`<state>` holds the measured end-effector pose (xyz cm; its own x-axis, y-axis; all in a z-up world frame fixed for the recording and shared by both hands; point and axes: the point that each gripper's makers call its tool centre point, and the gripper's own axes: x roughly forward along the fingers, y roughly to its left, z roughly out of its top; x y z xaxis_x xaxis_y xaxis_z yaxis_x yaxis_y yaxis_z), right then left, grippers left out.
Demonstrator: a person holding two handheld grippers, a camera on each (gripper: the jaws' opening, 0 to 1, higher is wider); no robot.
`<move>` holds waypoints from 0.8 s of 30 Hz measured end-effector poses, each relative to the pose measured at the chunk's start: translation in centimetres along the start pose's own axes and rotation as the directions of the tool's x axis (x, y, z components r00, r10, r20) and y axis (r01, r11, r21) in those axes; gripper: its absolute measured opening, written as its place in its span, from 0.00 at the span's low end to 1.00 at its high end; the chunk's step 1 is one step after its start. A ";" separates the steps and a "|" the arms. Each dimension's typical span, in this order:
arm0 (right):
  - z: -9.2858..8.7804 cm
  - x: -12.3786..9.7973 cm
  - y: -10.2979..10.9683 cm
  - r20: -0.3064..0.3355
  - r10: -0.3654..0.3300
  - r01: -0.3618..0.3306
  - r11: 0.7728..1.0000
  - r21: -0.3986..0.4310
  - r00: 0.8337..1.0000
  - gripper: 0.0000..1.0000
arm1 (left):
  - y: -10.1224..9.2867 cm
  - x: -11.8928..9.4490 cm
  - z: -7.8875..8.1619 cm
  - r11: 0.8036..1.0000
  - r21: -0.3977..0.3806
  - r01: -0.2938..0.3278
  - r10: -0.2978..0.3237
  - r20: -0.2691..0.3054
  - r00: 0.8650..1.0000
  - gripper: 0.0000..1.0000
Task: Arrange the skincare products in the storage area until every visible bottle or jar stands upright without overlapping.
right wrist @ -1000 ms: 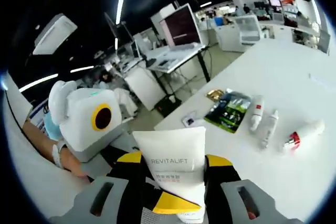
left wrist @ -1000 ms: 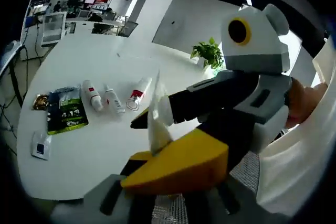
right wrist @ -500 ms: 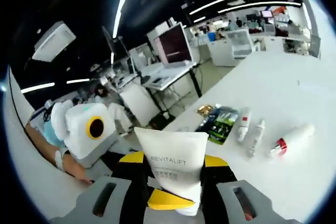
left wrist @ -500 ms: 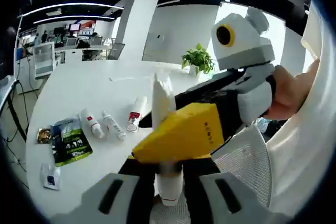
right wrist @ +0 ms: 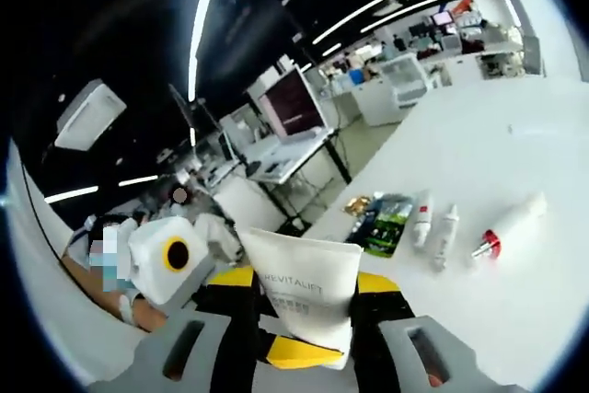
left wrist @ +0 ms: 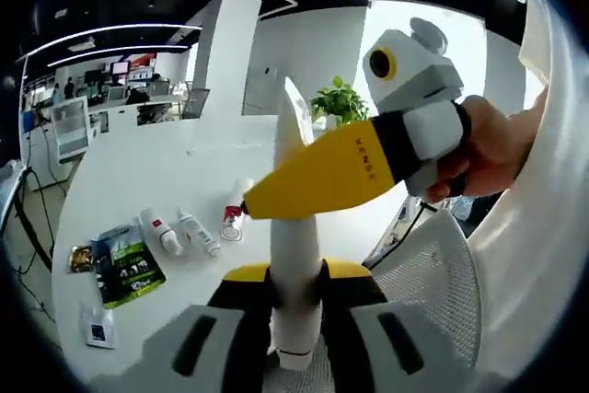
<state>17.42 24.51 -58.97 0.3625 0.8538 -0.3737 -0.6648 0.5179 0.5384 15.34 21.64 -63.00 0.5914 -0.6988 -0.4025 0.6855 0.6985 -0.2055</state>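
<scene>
Jaws of the left gripper (left wrist: 294, 296) pinch a white tube (left wrist: 293, 255) edge-on between them, with the right gripper's (left wrist: 317, 172) yellow jaw across it, while in the right gripper view the right gripper (right wrist: 299, 315) also clamps the tube (right wrist: 299, 287), held above the white table (right wrist: 515, 292).

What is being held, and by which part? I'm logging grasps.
A white Revitalift tube. The right gripper clamps its lower body near the cap; the left gripper also pinches the lower body, just above the cap.
</scene>
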 end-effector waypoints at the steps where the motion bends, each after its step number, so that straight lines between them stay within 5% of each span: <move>1: -0.1 0.2 -0.1 0.002 -0.001 0.001 1.000 0.021 1.000 0.35 | 0.1 0.0 -0.2 1.000 -0.030 0.000 0.000 -0.019 1.000 0.13; 9: -0.8 1.4 -0.2 -0.004 -0.053 0.053 0.997 0.061 0.999 0.38 | 0.6 -0.3 -0.9 0.992 -0.125 -0.021 0.014 -0.057 0.998 0.11; 12: -2.8 1.6 -0.3 -0.107 -0.067 0.070 0.997 0.025 0.992 0.36 | 1.2 -0.5 -0.7 0.989 -0.141 -0.039 0.033 -0.044 0.998 0.11; 13: -2.7 1.8 -0.2 -0.089 -0.067 0.068 0.997 0.019 0.994 0.35 | 1.2 -0.5 -0.7 0.989 -0.145 -0.037 0.031 -0.044 0.999 0.11; 24: -1.6 0.1 -0.3 -0.040 -0.069 0.067 0.997 -0.049 0.997 0.30 | 0.4 -0.1 0.4 0.996 0.069 -0.064 0.063 0.011 0.998 0.17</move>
<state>16.62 24.39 -60.41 0.3811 0.8131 -0.4400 -0.6701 0.5708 0.4745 15.72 21.95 -62.64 0.6383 -0.6549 -0.4045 0.6739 0.7294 -0.1175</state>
